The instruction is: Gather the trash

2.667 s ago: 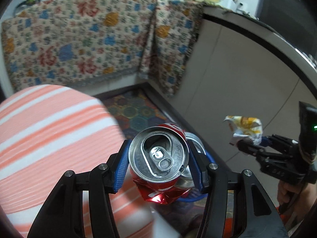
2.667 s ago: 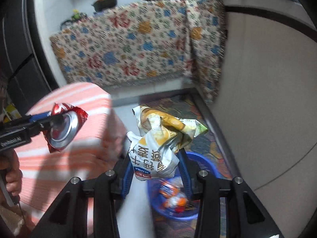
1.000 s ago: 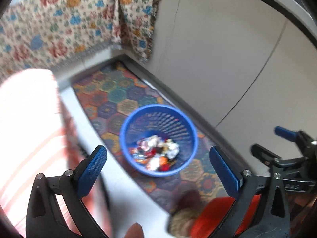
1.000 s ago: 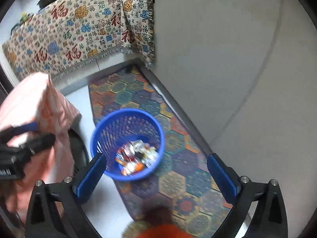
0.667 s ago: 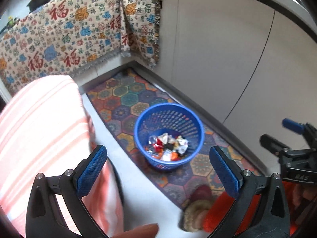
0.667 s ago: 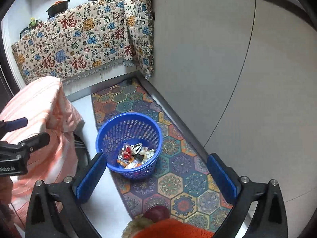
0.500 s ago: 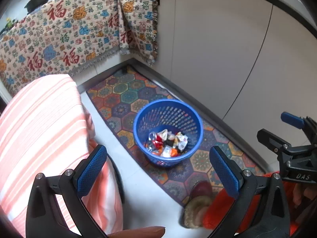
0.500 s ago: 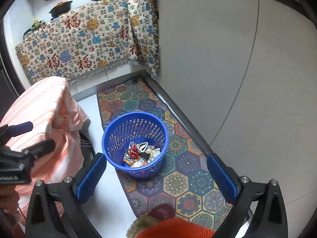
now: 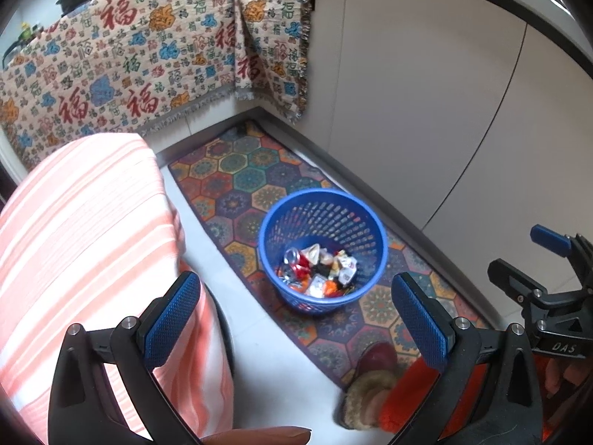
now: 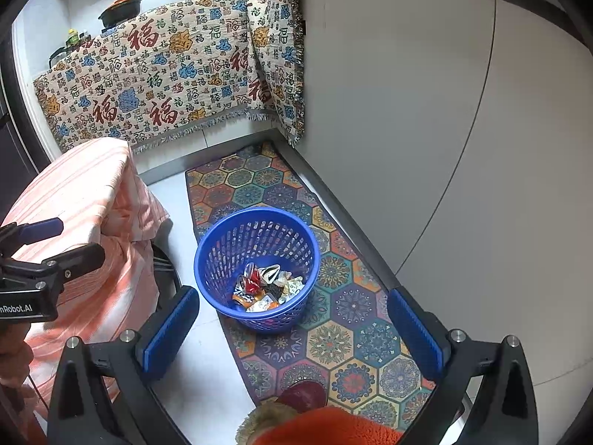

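Observation:
A round blue plastic basket (image 9: 355, 205) (image 10: 222, 239) stands on the patterned floor mat below both grippers. Inside lie a crushed red can (image 9: 296, 259) (image 10: 252, 280), crumpled snack wrappers (image 9: 343, 265) (image 10: 285, 283) and other scraps. My left gripper (image 9: 296, 315) hangs high above and near the basket, wide open with nothing between its blue pads. My right gripper (image 10: 296, 328) is also wide open and empty, above the basket's near side. Each gripper shows in the other's view, the right one (image 9: 530, 259) at the right edge, the left one (image 10: 55, 241) at the left edge.
An orange-and-white striped cloth (image 9: 81, 230) (image 10: 85, 200) covers a table to the left of the basket. A hexagon-patterned mat (image 9: 237, 170) (image 10: 344, 337) runs along white cabinet doors (image 9: 426, 92). A printed cloth (image 10: 166, 74) drapes the far counter under pans. A person's slippered foot (image 9: 374, 374) (image 10: 304, 396) stands on the mat.
About 2.7 s ago the left gripper held the red can and the right held a snack bag; both are now in the basket. Since then both open grippers have risen away from the basket.

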A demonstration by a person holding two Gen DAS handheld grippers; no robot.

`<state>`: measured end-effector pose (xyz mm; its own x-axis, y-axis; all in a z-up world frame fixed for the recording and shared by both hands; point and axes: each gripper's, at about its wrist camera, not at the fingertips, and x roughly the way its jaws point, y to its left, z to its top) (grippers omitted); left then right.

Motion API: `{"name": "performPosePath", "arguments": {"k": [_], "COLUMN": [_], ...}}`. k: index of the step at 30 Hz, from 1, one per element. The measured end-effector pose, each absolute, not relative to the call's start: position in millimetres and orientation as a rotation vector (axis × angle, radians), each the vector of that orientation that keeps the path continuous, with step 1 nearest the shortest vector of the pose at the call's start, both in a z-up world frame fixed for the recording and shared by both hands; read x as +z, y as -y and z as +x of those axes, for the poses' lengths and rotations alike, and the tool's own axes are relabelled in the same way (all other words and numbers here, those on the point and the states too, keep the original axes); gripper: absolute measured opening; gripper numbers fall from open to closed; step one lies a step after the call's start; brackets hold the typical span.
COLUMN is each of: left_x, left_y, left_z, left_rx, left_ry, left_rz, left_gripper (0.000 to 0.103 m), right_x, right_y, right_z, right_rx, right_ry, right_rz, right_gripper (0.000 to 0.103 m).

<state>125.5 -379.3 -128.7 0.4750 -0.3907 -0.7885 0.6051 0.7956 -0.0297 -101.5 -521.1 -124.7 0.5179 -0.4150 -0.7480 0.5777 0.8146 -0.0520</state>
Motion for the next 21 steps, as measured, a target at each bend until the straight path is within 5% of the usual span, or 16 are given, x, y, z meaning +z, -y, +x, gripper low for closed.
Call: {"name": "performPosePath", "arguments": {"k": [21], "left_x": [-129.6], "left_y": [374.6], "left_z": [130.2], "left_rx": [-0.620], "left_ry": [-0.891], "left_rz": [0.257], "left_gripper": [0.102], "right_x": [-124.7], "right_y": [518.5], "right_z": [-95.7], "right_rx": [-0.592], "right_ry": [-0.848], "right_rz": [0.198], "right_gripper": [0.103]}}
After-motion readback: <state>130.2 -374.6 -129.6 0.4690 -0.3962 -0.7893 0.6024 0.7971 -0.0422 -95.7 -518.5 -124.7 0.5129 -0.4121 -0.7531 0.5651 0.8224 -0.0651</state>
